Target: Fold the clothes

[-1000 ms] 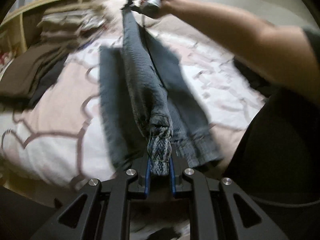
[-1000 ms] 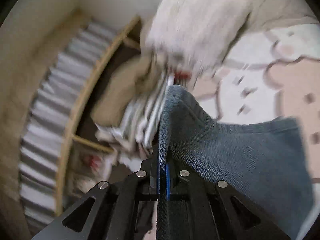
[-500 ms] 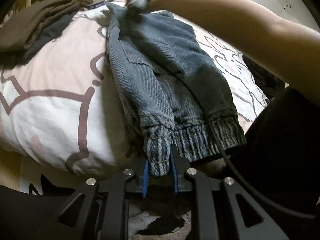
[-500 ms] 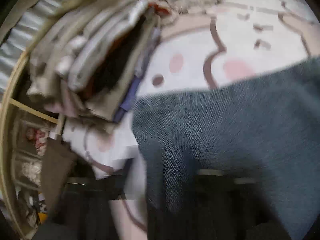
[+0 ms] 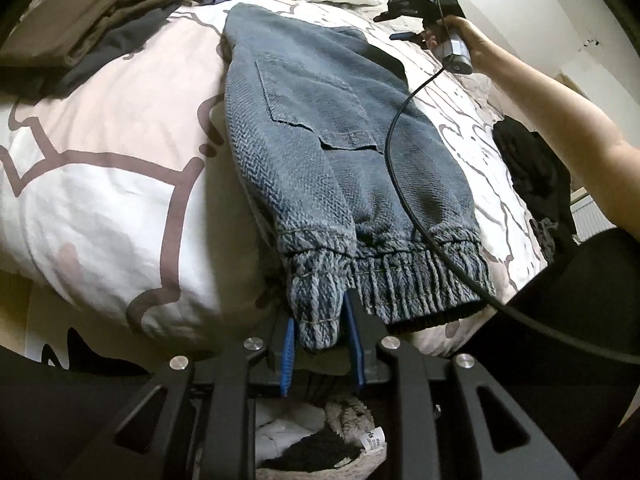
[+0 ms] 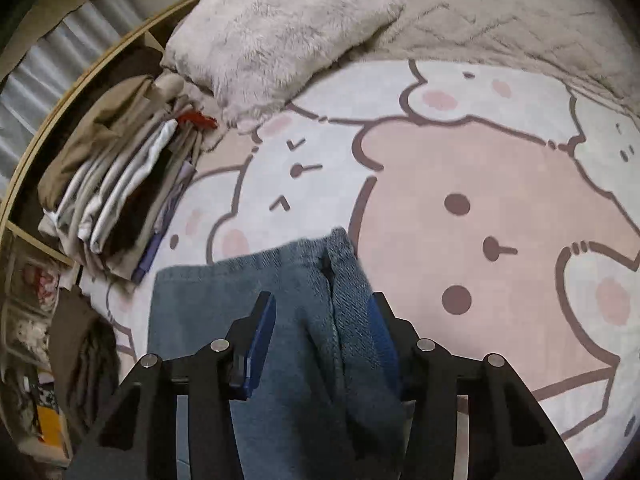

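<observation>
Both my tongs have let go since a moment ago: left tongs [image 5: 320, 344] stand wide around a cuff, right tongs [image 6: 324, 340] wide over the waistband. Denim joggers [image 5: 340, 128] lie halved lengthwise on the bedspread [image 5: 100, 184]; cross-folds remain, then stacking.

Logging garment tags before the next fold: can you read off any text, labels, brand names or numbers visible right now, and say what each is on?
No text can be read in either view.
White tag on the fluffy item below the left gripper: dark print, too small and blurred to read.
Blue-grey pants: no label or brand showing.
Bedsheet: cartoon faces only, no words.
Folded pile and the shelf items: no legible print.
</observation>
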